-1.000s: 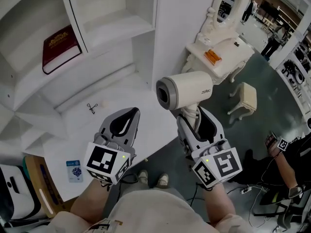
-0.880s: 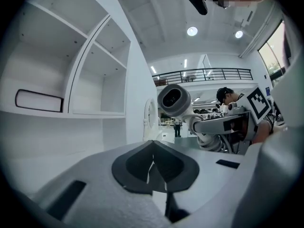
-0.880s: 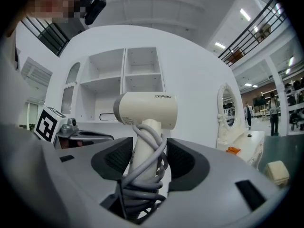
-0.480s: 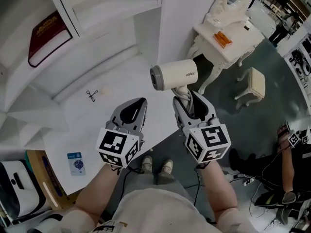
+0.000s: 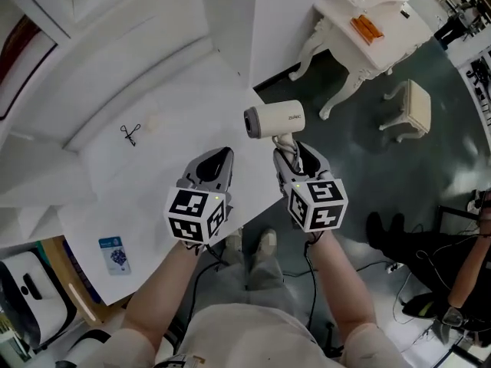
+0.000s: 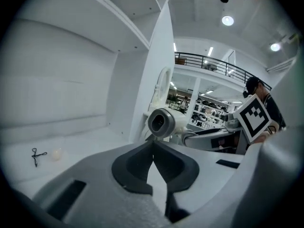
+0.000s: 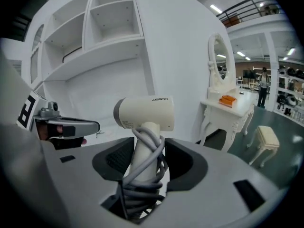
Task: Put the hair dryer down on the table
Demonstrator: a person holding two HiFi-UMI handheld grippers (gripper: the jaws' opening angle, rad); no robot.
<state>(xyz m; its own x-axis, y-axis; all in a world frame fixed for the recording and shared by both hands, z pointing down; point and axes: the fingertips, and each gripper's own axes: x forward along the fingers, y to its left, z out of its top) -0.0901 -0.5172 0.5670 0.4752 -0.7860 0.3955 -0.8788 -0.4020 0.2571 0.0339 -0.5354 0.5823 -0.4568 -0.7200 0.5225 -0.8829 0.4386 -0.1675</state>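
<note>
White tabletop (image 5: pixel 176 106) takes up the left half of the head view, backed by white shelving (image 5: pixel 115 14). Near its front left corner lies a small blue card (image 5: pixel 113 254), and further back a small black clip (image 5: pixel 130 133). The left gripper (image 5: pixel 223 154) hangs over the table's front part, its marker cube (image 5: pixel 196 214) toward the person. Its own view shows the two dark pads (image 6: pixel 132 163) meeting at their tips with nothing caught between them, so it is clenched and empty.

Just to its right the cream hair dryer (image 5: pixel 274 120) is up in the air over the table's right-hand edge, not lying on the surface. Its barrel lies roughly level, with the grey-ringed end turned toward the left gripper and the handle (image 7: pixel 145 144) running down. The right gripper (image 5: pixel 295 153) grasps that handle: its pads press on it from either side, with the grey cord (image 7: pixel 142 175) wound round the handle and bunched low between the jaws. Those jaws have just been closing a little, with the handle between them.

Further right, on the dark green floor (image 5: pixel 360 175), stands a white carved dressing table (image 5: pixel 345 14) with an orange box (image 5: pixel 367 29) on top and a cream stool (image 5: pixel 416 106) near it. At the far right edge a person in dark clothes (image 5: pixel 468 271) shows.
</note>
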